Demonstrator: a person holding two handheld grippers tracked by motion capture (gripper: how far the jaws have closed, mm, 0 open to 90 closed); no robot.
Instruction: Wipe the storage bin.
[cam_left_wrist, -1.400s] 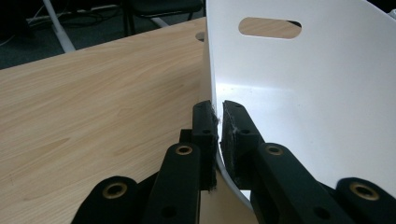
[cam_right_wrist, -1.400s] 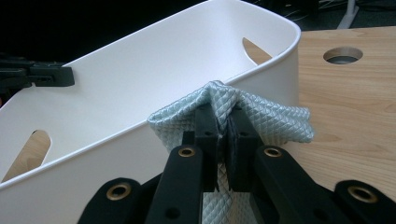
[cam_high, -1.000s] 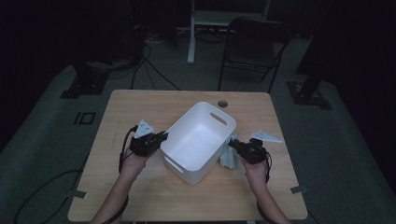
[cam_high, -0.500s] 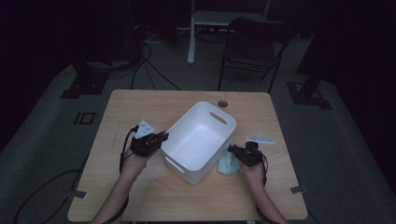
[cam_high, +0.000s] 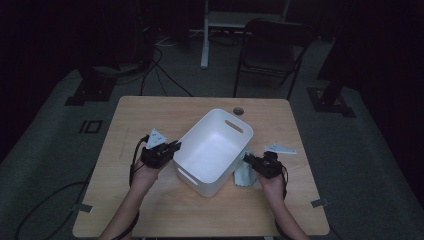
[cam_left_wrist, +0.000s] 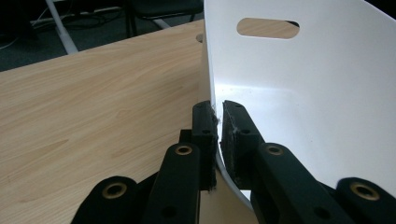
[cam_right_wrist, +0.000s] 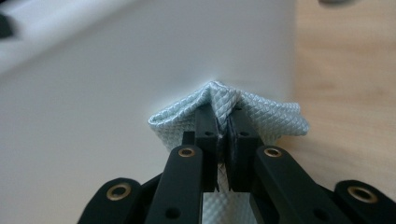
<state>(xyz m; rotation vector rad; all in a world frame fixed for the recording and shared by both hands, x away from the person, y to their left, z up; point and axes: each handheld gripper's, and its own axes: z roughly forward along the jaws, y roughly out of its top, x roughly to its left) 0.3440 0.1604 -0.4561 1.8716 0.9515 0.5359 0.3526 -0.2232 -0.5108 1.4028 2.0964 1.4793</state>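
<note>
A white plastic bin (cam_high: 212, 150) with slot handles stands tilted across the middle of the wooden table (cam_high: 150, 112). My left gripper (cam_high: 172, 148) is shut on the bin's left rim; in the left gripper view the thin white wall (cam_left_wrist: 215, 116) runs between the two black pads. My right gripper (cam_high: 248, 159) is shut on a pale blue waffle-textured cloth (cam_high: 244, 174) beside the bin's right wall. In the right gripper view the cloth (cam_right_wrist: 275, 119) bunches up around the pinched jaws, with the bin's wall (cam_right_wrist: 116, 84) just behind it.
A dark chair (cam_high: 272, 45) and a white stand (cam_high: 207, 30) are beyond the table's far edge, with cables on the floor. A round hole (cam_high: 238, 110) is in the tabletop behind the bin. Bare wood lies in front of the bin.
My right gripper has shifted slightly toward the near side with the cloth, which now hangs lower beside the bin. The left gripper has kept still on the rim.
</note>
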